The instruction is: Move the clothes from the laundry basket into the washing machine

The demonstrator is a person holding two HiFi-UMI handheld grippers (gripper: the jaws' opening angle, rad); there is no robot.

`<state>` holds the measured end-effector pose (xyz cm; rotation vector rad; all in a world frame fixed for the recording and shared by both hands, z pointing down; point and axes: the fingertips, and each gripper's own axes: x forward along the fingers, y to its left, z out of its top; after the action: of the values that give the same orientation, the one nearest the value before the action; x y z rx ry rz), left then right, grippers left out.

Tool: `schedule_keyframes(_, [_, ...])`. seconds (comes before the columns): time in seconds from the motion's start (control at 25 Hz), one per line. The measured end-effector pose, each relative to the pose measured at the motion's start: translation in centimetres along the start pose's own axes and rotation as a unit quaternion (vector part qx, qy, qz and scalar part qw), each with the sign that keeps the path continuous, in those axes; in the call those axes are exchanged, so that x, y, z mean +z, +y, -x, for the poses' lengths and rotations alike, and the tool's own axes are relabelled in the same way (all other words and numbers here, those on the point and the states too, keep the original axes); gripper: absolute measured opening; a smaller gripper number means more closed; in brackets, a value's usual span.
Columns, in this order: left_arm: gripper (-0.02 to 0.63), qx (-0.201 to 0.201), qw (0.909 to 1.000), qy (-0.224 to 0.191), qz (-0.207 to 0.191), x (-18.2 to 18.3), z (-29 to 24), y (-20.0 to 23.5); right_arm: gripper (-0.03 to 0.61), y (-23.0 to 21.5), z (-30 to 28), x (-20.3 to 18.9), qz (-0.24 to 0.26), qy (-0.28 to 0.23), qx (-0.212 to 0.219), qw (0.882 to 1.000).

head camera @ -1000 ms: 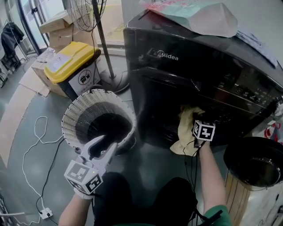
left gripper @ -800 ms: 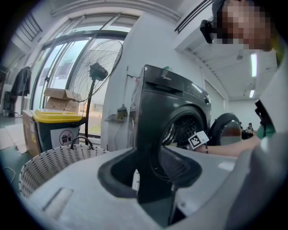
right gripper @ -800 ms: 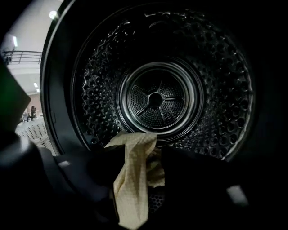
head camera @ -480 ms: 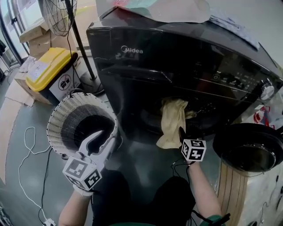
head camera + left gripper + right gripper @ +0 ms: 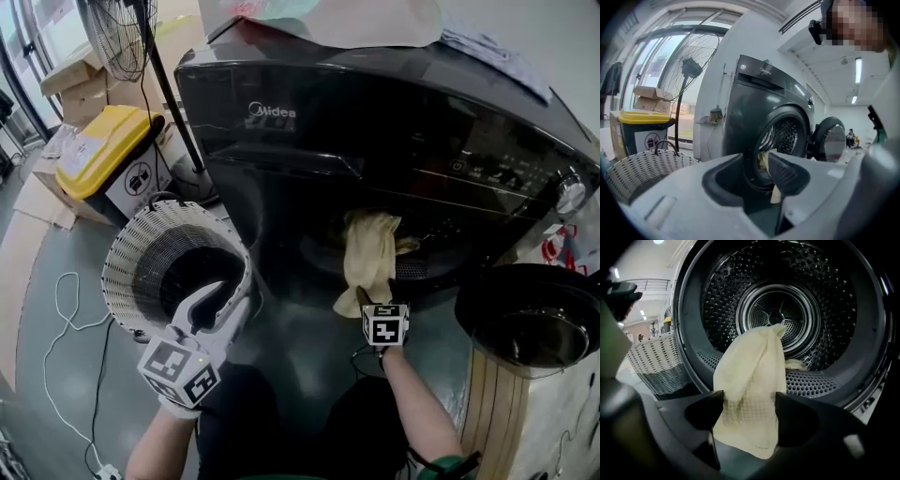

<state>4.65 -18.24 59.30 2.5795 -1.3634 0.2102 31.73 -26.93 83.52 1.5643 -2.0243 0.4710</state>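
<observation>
Only your right gripper view looks into the drum [image 5: 778, 315]. The yellow cloth [image 5: 750, 380] is draped out over the door lip, top end inside and lower end hanging outside, with another pale bit lying on the drum floor behind it. The head view shows just the cloth hanging down the front of the washing machine [image 5: 375, 122], nothing of the inside. Your left gripper view alone shows the open door [image 5: 832, 140] swung aside and the fan [image 5: 689, 65]. Your right forearm reaches forward, and the right gripper [image 5: 370, 300] tilts down, just below the cloth's hanging end. Its jaws are spread and have just been opening, with the cloth loose between them, not pinched. Your left gripper [image 5: 230, 298] is held near level over the near rim of the laundry basket [image 5: 127, 253], jaws apart with nothing between them. A second ago your right gripper was up at the door mouth with the cloth bunched. It is now lower and pulled back, and the cloth hangs longer.
</observation>
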Motion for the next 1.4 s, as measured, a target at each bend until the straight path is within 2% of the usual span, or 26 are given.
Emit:
schedule_keyframes(0.12, [0.167, 0.008, 1.0000, 0.003, 0.002, -0.3, 0.5, 0.5, 0.316, -0.4, -0.2, 0.2, 0.028, 0.001, -0.022, 0.999])
schedule_keyframes(0.28, [0.166, 0.016, 0.9999, 0.000, 0.003, -0.4, 0.8, 1.0, 0.078, -1.0, 0.6, 1.5, 0.029, -0.021, -0.018, 0.999])
schedule_keyframes(0.32, [0.167, 0.016, 0.9999, 0.000, 0.004, -0.4, 0.8, 1.0, 0.046, -0.9, 0.9, 2.0, 0.023, -0.033, -0.012, 0.999])
schedule_keyframes(0.36, [0.167, 0.016, 0.9999, 0.001, 0.005, -0.4, 0.8, 1.0, 0.043, -0.9, 1.3, 2.8, 0.019, -0.046, -0.008, 0.999])
schedule_keyframes(0.48, [0.167, 0.017, 0.9998, -0.002, 0.006, -0.3, 1.1, 0.9, 0.040, -1.1, 2.8, 6.4, 0.020, -0.096, -0.006, 0.995])
schedule_keyframes(0.6, [0.166, 0.025, 0.9996, -0.006, 0.008, 0.1, 1.7, 1.2, 0.040, -2.5, 4.1, 11.1, 0.031, -0.149, -0.023, 0.988])
schedule_keyframes(0.76, [0.164, 0.041, 0.9991, -0.010, 0.007, 0.4, 3.1, 2.0, 0.041, -5.9, 4.7, 16.7, 0.038, -0.204, -0.075, 0.975])
schedule_keyframes(0.84, [0.163, 0.048, 0.9988, -0.009, 0.002, 0.4, 3.8, 2.2, 0.042, -8.2, 4.1, 18.6, 0.037, -0.213, -0.111, 0.970])
schedule_keyframes(0.92, [0.163, 0.053, 0.9986, -0.006, -0.001, 0.3, 4.4, 2.4, 0.057, -9.7, 2.4, 18.6, 0.035, -0.184, -0.127, 0.974])
schedule_keyframes(1.08, [0.163, 0.060, 0.9982, 0.001, -0.001, -0.1, 5.2, 2.8, 0.220, -9.9, -0.1, 15.4, 0.027, -0.101, -0.107, 0.989])
schedule_keyframes(1.16, [0.163, 0.060, 0.9982, 0.002, 0.000, -0.2, 5.2, 3.0, 0.264, -9.8, -0.1, 13.8, 0.005, -0.083, -0.102, 0.991])
schedule_keyframes(1.28, [0.163, 0.054, 0.9985, -0.001, 0.002, -0.2, 4.7, 2.8, 0.268, -9.0, 1.1, 12.3, -0.029, -0.091, -0.086, 0.992])
schedule_keyframes(1.4, [0.163, 0.039, 0.9992, -0.001, 0.001, -0.2, 3.6, 2.1, 0.268, -7.3, 2.9, 11.1, -0.037, -0.105, -0.063, 0.992])
